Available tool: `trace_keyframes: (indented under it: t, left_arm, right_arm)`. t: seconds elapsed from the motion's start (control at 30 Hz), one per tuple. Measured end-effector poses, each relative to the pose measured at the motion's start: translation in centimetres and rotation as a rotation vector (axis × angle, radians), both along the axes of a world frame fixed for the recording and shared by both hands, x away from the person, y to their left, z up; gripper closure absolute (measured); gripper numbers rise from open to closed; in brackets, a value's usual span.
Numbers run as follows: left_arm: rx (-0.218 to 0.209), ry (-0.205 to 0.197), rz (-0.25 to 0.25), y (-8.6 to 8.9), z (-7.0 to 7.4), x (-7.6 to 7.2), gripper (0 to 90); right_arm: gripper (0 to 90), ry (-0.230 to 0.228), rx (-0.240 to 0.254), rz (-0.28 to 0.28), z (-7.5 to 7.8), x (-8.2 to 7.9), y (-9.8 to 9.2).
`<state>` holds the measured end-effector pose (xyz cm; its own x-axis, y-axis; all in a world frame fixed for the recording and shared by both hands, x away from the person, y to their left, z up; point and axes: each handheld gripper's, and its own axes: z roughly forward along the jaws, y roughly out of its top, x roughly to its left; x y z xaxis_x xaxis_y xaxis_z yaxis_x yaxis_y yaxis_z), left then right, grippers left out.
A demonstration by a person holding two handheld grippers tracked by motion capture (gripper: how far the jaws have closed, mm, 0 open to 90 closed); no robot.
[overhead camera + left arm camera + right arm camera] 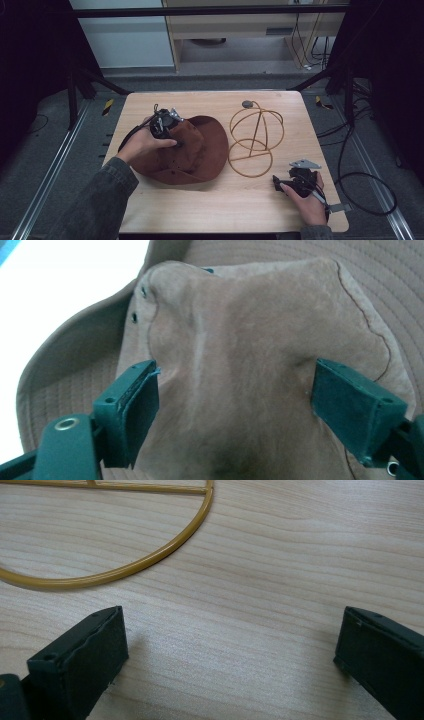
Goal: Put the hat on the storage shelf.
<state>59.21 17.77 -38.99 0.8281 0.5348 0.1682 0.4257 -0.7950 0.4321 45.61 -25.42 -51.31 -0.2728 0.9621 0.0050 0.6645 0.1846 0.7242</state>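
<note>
Hat (192, 150) – pale wooden table (235, 205), dark room.

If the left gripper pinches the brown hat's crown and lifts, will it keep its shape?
Probably not fully. The hat looks like soft suede, already dented between the open left gripper, so the crown should crumple. Its wide stitched brim may droop, though it looks light.

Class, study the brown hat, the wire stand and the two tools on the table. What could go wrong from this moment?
1. The left tool straddles the soft crown of the brown hat with its jaws open; closing there may crease the crown or slip off.
2. The wire hat stand looks light and stands right beside the hat's brim, so lifting the hat could knock it.
3. The right tool rests open on the table, away from the stand, so nothing steadies it.
</note>
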Motion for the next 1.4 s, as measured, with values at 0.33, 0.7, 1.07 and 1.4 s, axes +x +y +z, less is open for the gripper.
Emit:
trace_keyframes:
  t: [0.33,0.7,1.07,1.4]
  left_arm:
    - [-0.005,0.005,-0.014,-0.5,-0.1,0.0,29.5]
    - [0.011,0.033,-0.011,-0.9,-0.6,0.3,43.0]
    - [0.042,0.062,0.000,-1.2,-0.8,0.6,70.8]
    - [-0.007,0.053,0.007,-0.9,0.4,0.2,88.5]
  right_arm:
    - [0.5,-0.001,-0.001,0.000,0.0,0.0,0.0]
    - [0.5,-0.001,-0.002,0.000,0.0,0.0,0.0]
    - [0.5,-0.001,-0.002,0.000,0.0,0.0,0.0]
    - [0.6,-0.002,-0.002,0.002,0.0,0.0,0.0]
